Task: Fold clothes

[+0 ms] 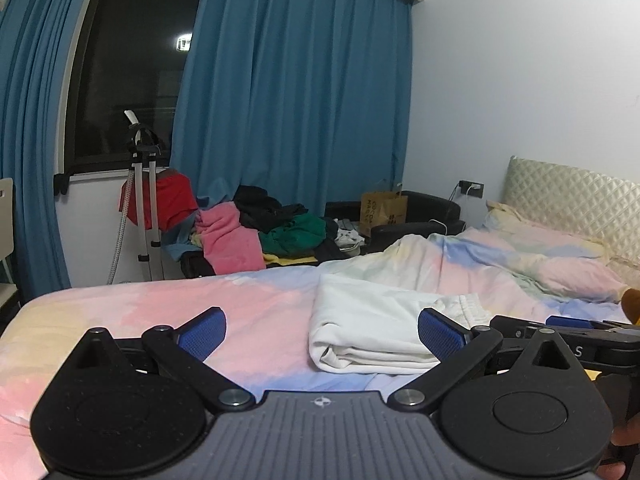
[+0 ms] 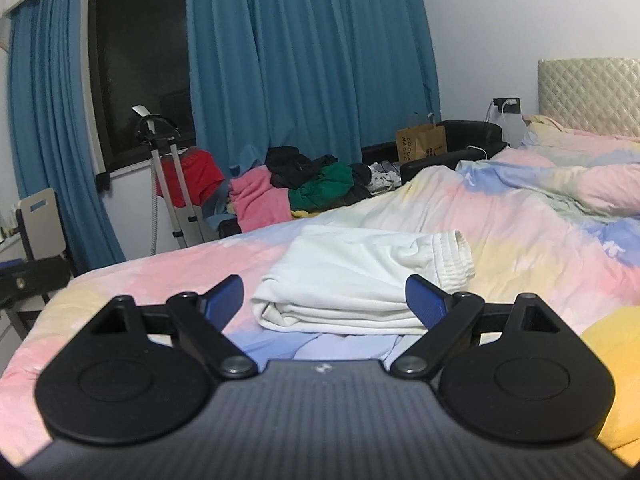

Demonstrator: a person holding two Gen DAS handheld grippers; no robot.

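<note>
Pastel bedding in pink, blue and yellow covers the bed (image 2: 160, 276) that fills the lower half of both views, and on it lies the folded white garment (image 2: 360, 280), a neat stack of layers with its ribbed, gathered waistband at the right end. It rests flat on the duvet, near the foot of the bed.

Just short of it, the right hand-held gripper (image 2: 324, 300) hovers with its blue-padded fingers (image 2: 426, 300) spread wide, one to each side of the garment's near edge; nothing is pinched between them and the pads do not press on the cloth. The left hand-held gripper (image 1: 322, 334) is also wide open and empty, its right pad overlapping the garment's near corner in the picture, its left pad over bare bedding. The right tool's black body shows at the right edge of the left wrist view.

Beyond the bed, a heap of clothes (image 2: 296, 188) in pink, green and black lies under blue curtains (image 2: 304, 60) and a dark window (image 2: 136, 76). A quilted headboard (image 2: 588, 92) stands at the right.
</note>
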